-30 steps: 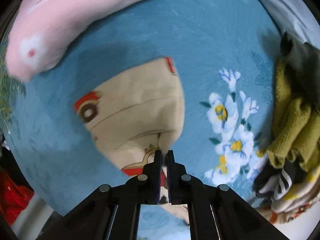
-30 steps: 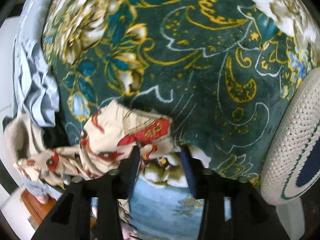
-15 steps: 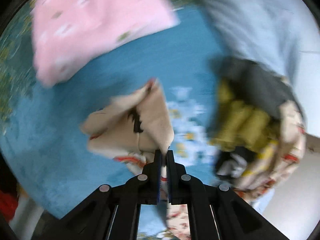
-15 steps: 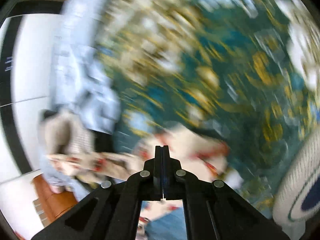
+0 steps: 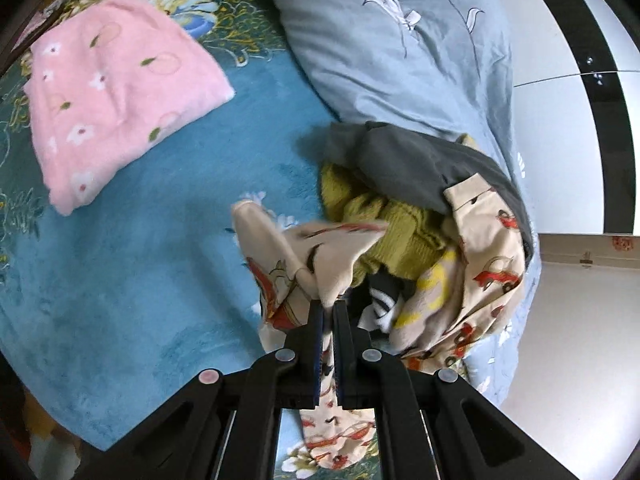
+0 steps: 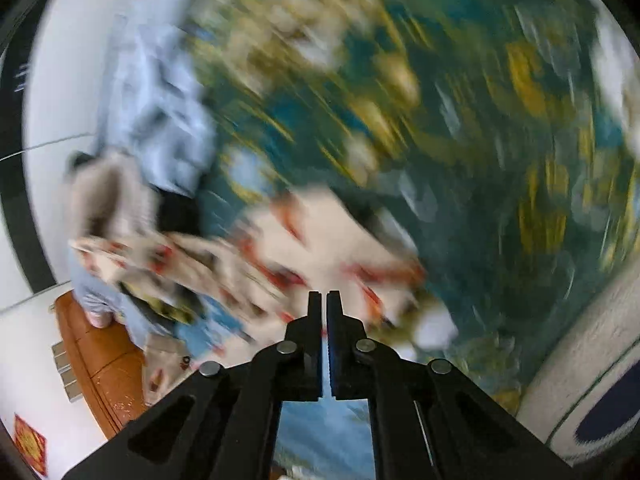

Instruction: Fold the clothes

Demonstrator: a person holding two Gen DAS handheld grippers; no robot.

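A cream garment with red car prints (image 5: pixel 280 248) hangs crumpled over the blue blanket (image 5: pixel 140 260). My left gripper (image 5: pixel 328 304) is shut on a fold of it, and cloth trails down between the fingers. In the blurred right wrist view the same cream garment (image 6: pixel 320 240) spreads just beyond my right gripper (image 6: pixel 324 296), which is shut with the cloth's edge at its tips. To the right of the left gripper lies a heap of clothes: an olive knit (image 5: pixel 400 232), a dark grey piece (image 5: pixel 420 160) and another cream car-print piece (image 5: pixel 492 248).
A folded pink flowered towel (image 5: pixel 116 92) lies at the upper left. A grey-blue duvet (image 5: pixel 400 40) is bunched behind the heap. The right wrist view shows a dark green floral blanket (image 6: pixel 480 160), a cream knitted cushion (image 6: pixel 592 380) and brown wooden furniture (image 6: pixel 100 360) by the floor.
My right gripper went from open around the cream cloth to shut on it. Both grippers swung quickly, the left toward the clothes heap, lifting the garment off the blanket.
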